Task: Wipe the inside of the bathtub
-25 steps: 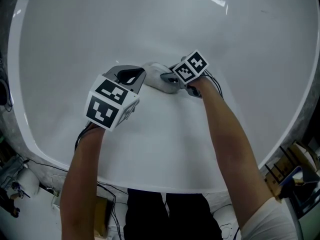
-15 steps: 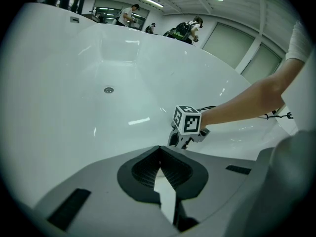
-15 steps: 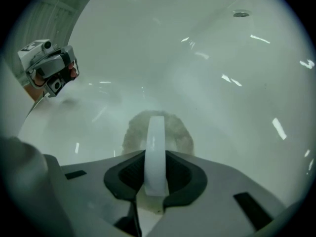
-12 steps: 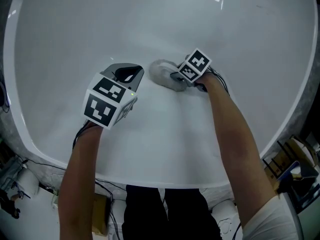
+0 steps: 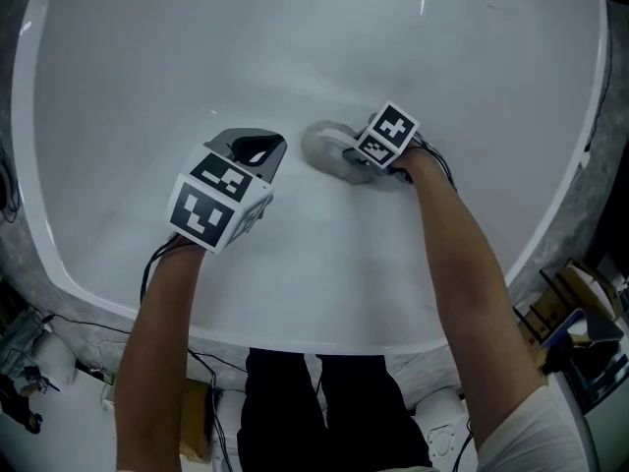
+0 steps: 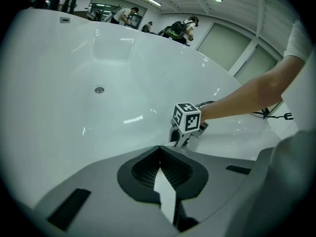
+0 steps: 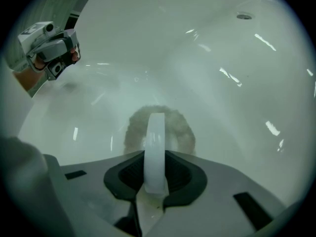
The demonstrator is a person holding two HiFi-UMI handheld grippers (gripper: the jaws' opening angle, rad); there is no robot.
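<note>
The right tool [image 7: 156,154] clamps the white handle [image 7: 156,130] of a grey pad [image 7: 183,132] lying on the bathtub [image 5: 295,37] wall just ahead of its jaws (the left tool [image 6: 159,148], jaws together on nothing, hovers alongside).

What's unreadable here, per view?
- Head view: fingers of the right gripper and the scrubber handle, hidden under its marker cube; only the grey pad shows.
- Right gripper view: grey pad's lower part, behind that gripper's body.
- Left gripper view: grey pad, behind the left gripper itself.
- Head view: far end of the tub and drain, past the top edge.
</note>
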